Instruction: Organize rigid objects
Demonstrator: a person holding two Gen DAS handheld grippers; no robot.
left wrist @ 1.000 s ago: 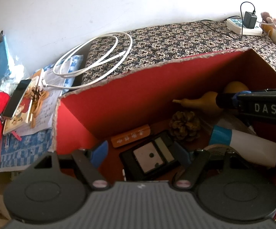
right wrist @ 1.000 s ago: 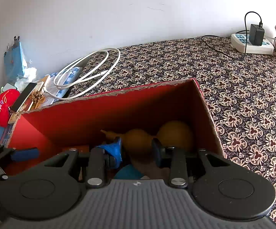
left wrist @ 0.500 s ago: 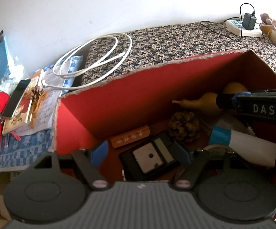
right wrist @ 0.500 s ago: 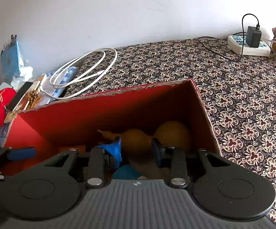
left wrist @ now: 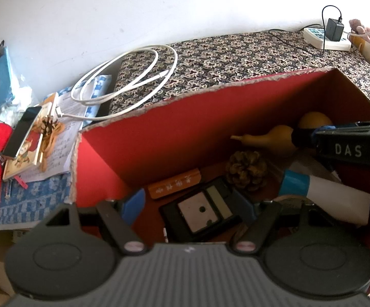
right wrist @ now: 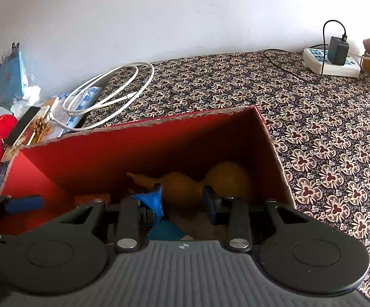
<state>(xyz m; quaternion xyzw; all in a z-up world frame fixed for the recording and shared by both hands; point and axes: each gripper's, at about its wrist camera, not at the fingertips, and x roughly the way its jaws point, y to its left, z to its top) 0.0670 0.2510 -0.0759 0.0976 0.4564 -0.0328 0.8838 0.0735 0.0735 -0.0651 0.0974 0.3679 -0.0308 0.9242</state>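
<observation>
Red cardboard box (left wrist: 144,138) sits on the patterned counter (right wrist: 338,140), and I have both grippers over it. My left gripper (left wrist: 192,204) is spread wide and holds nothing, above a black case (left wrist: 200,209) on the box floor. Beside that lie an orange block (left wrist: 174,183), a pine cone (left wrist: 246,170) and a white bottle with a blue band (left wrist: 323,194). My right gripper (right wrist: 182,199) is also parted and empty, its fingers just before the yellow gourd (right wrist: 205,181) against the far wall. A white cable (right wrist: 108,92) coils outside.
</observation>
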